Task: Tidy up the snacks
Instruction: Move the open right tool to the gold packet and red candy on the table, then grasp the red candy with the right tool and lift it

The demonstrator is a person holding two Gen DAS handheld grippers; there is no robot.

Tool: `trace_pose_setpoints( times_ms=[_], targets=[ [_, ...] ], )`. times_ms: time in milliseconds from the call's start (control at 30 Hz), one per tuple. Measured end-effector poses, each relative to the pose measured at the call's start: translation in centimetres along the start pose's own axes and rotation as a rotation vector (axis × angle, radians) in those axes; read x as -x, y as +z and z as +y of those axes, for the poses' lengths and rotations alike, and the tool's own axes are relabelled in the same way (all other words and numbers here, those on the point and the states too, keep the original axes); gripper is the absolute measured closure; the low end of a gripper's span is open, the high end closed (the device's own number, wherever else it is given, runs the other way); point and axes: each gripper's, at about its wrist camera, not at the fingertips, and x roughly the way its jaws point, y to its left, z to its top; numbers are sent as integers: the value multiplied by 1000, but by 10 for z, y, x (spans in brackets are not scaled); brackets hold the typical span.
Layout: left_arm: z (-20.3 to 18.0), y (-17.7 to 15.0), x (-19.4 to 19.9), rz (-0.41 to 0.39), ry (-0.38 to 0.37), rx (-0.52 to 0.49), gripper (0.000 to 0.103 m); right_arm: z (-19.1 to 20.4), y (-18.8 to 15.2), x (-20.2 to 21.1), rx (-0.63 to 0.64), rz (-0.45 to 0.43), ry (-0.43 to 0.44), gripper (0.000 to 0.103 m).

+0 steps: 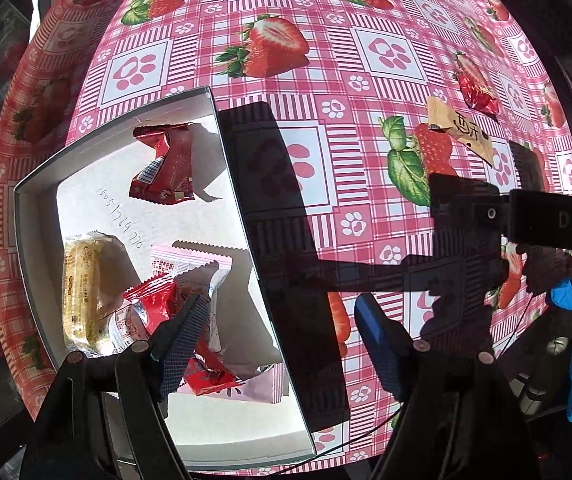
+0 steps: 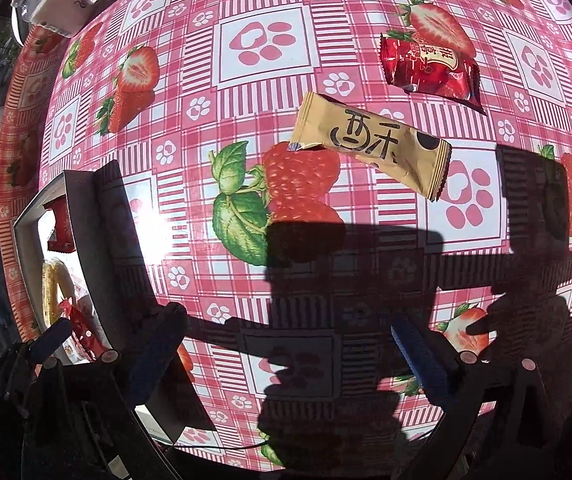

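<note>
Left gripper (image 1: 282, 320) — pointing down over the shallow white cardboard box (image 1: 242, 184)'s right wall, jaws apart, empty. Right gripper (image 2: 286, 340) — down over bare strawberry-print pink tablecloth (image 2: 190, 80), jaws wide, empty. Tan snack sachet (image 2: 370, 146) and red foil packet (image 2: 430, 70) lie loose ahead; other packets sit inside the box.

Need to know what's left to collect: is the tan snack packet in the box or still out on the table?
Out. The tan packet lies flat on the tablecloth, well apart from the box.
</note>
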Motion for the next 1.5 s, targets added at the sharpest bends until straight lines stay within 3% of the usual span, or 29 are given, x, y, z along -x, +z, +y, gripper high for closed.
trace_pose_setpoints(
  times_ms=[533,800,1000,1333,1400,1500],
  targets=[
    [-90,38,-9,56,-61,26,24,-143,90,36,-284,-129,-21,1],
    [-90,38,-13,91,-42,33,24,-180,146,54,-377,-240,-55,1],
    [-85,29,-20,119,-21,57,24,-180,184,37,-350,-192,-83,1],
    [-86,49,-28,126,-30,78,24,-112,137,6,-9,-75,-152,1],
    [-89,52,-30,126,-27,79,24,-114,132,7,5,-66,-134,1],
    [-88,54,-29,119,-32,84,24,-138,128,20,-75,-85,-82,1]
  ],
)
